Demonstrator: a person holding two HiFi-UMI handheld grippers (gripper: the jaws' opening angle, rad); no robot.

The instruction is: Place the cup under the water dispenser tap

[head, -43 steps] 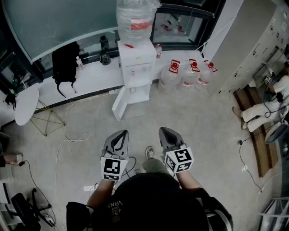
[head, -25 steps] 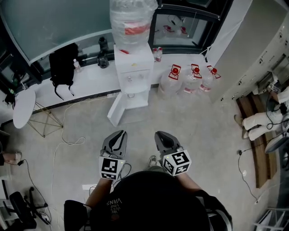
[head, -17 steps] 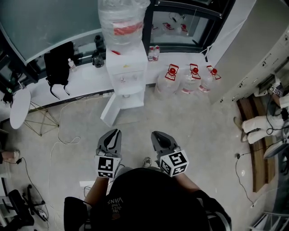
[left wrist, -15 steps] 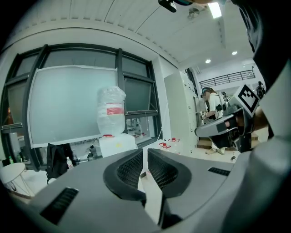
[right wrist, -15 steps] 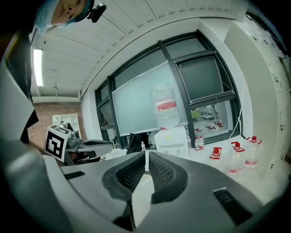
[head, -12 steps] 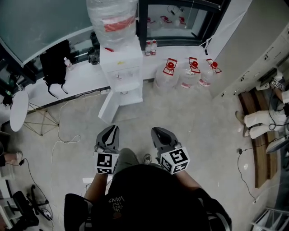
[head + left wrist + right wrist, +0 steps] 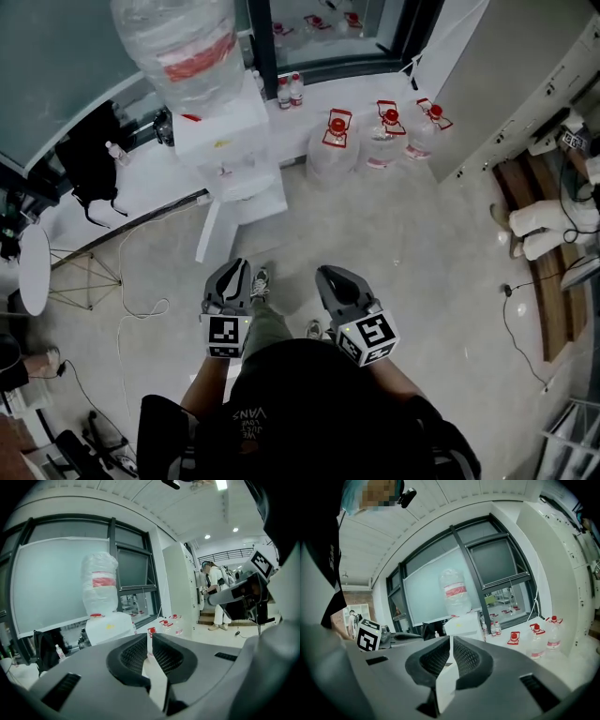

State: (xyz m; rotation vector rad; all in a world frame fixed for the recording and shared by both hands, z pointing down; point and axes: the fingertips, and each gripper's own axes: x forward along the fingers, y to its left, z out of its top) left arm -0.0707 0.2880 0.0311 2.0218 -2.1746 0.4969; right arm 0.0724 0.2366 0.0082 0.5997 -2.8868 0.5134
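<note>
Though well apart from the left gripper (image 7: 233, 270) and right gripper (image 7: 334, 277), both with jaws together: white boxy water dispenser (image 7: 231, 142), clear red-labelled bottle (image 7: 178, 45) atop.

Holds left gripper (image 7: 232, 278) and right gripper (image 7: 334, 284) out ahead of the torso, side by side and apart, aimed forward and slightly downward (marker cubes (image 7: 225, 336) face up). Shows both pairs of jaws closed together, nothing between them. Extends bare forearms (image 7: 203, 394) from under the head.
</note>
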